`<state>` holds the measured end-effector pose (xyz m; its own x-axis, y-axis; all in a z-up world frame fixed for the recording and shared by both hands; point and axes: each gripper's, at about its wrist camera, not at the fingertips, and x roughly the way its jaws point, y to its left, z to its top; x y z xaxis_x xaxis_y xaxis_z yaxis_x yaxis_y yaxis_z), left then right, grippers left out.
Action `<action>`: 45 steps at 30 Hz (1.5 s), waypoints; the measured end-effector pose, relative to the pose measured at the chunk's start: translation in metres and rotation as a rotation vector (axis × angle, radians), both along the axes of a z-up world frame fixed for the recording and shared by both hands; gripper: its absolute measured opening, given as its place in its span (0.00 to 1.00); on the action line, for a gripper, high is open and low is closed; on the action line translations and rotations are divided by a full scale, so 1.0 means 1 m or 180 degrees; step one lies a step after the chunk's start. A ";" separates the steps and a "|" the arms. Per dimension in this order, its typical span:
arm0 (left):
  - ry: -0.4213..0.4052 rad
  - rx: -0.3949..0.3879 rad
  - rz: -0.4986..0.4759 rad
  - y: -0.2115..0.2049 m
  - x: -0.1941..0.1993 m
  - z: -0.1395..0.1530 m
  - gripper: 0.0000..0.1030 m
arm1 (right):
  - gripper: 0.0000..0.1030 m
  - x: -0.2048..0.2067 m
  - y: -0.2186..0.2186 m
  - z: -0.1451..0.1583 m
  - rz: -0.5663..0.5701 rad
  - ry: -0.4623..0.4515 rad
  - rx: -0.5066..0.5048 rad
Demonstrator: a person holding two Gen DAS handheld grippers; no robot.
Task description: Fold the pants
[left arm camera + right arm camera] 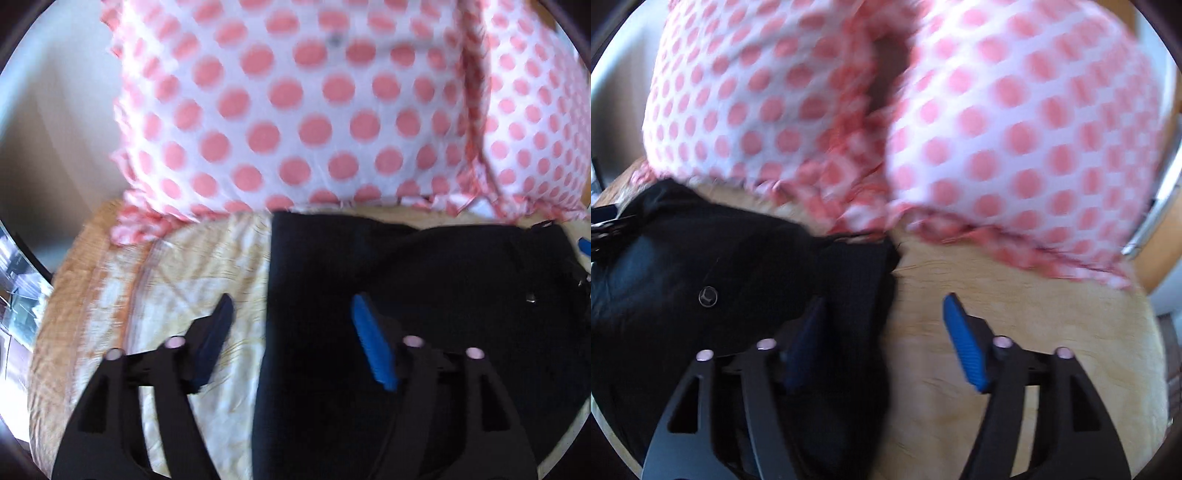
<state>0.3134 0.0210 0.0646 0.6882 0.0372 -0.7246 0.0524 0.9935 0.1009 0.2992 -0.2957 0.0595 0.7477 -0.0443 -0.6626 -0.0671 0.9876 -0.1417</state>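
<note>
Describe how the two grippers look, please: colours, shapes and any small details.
Both look the same. The left gripper has black frame arms with triangular cut-outs, small pale pink round caps on the pivots, and two flat blue ribbed fingers. The right gripper has the same black arms, pink caps and blue fingers. No cables, markings or sleeves show.

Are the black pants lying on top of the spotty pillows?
No, the black pants lie flat on the yellowish bedsheet in front of the pink polka-dot pillows, not on them.
</note>
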 end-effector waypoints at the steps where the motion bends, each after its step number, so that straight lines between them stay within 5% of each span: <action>1: -0.0109 -0.0046 -0.0069 -0.001 -0.019 0.009 0.80 | 0.66 -0.019 -0.002 0.012 0.0050 -0.0146 0.0069; 4: -0.0176 -0.0288 -0.0367 -0.008 -0.068 0.021 0.88 | 0.66 -0.066 0.009 0.026 0.0532 -0.0216 0.0415; 9: 0.0080 -0.0480 -0.0685 -0.034 -0.119 -0.001 0.91 | 0.66 -0.101 0.053 0.003 0.0935 0.0125 0.0190; 11: 0.0314 -0.0416 -0.0709 -0.046 -0.124 -0.021 0.91 | 0.67 -0.101 0.065 -0.021 0.0897 0.0431 -0.0019; 13: 0.0467 -0.0356 -0.0641 -0.052 -0.124 -0.040 0.94 | 0.70 -0.101 0.062 -0.027 0.0801 0.0441 0.0069; 18: 0.0390 -0.0410 -0.0506 -0.051 -0.126 -0.042 0.98 | 0.83 -0.103 0.042 -0.027 0.0443 0.0453 0.0459; 20: 0.0303 -0.0485 -0.0376 -0.041 -0.138 -0.032 0.98 | 0.83 -0.126 0.030 -0.018 0.0286 0.0320 0.0737; 23: 0.0134 -0.0422 -0.0182 -0.026 -0.167 -0.022 0.98 | 0.96 -0.163 0.025 -0.015 0.0102 0.0181 0.0808; 38: 0.0100 -0.0124 0.0114 -0.017 -0.228 -0.043 0.98 | 0.98 -0.211 0.071 -0.037 0.0200 0.0271 0.0627; 45: 0.0160 -0.0274 0.0172 -0.009 -0.225 -0.053 0.98 | 0.99 -0.206 0.075 -0.047 0.0051 0.0350 0.0688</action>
<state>0.0885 0.0125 0.0119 0.6496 0.0094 -0.7602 0.0015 0.9999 0.0136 0.0935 -0.2206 0.0125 0.6699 0.1186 -0.7329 -0.0862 0.9929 0.0820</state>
